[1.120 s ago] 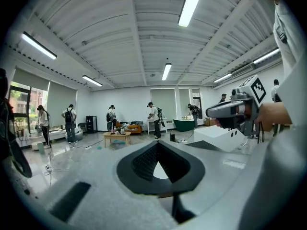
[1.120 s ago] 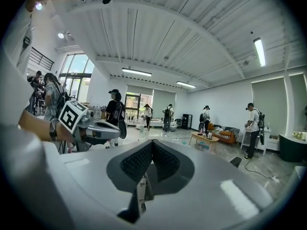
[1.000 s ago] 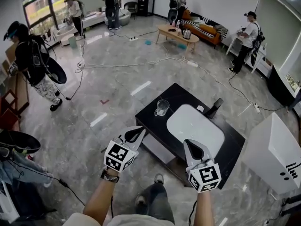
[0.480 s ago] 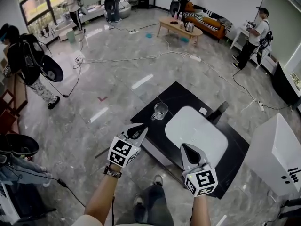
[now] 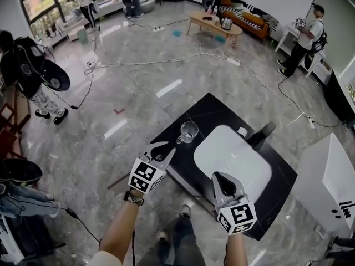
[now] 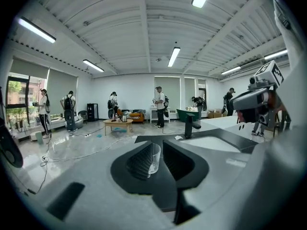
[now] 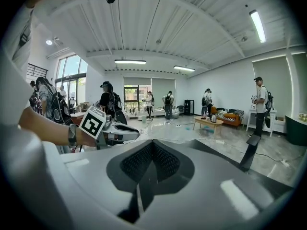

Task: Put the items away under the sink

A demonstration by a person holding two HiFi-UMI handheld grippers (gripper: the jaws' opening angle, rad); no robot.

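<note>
Big open room, grey marble floor [image 5: 138, 82], people [image 5: 304, 42] w/ backpacks round the edges. Black counter [image 5: 211, 112] w/ white basin [image 5: 233, 157] and black faucet [image 5: 260, 134]. Clear glass cup [image 5: 189, 131] stands upright at the counter's corner, just ahead of L gripper [image 5: 166, 147]. Its jaws are moderately apart and the cup lines up w/ the gap, prob. not inside it. R gripper [image 5: 219, 177] is over the counter's near edge, jaws closed on nothing.

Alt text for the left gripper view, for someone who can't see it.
The left gripper, jaws apart, points at a clear glass cup framed in the gap between them, on a black counter. Behind it are a white sink and black faucet; the right gripper shows at right.
</note>
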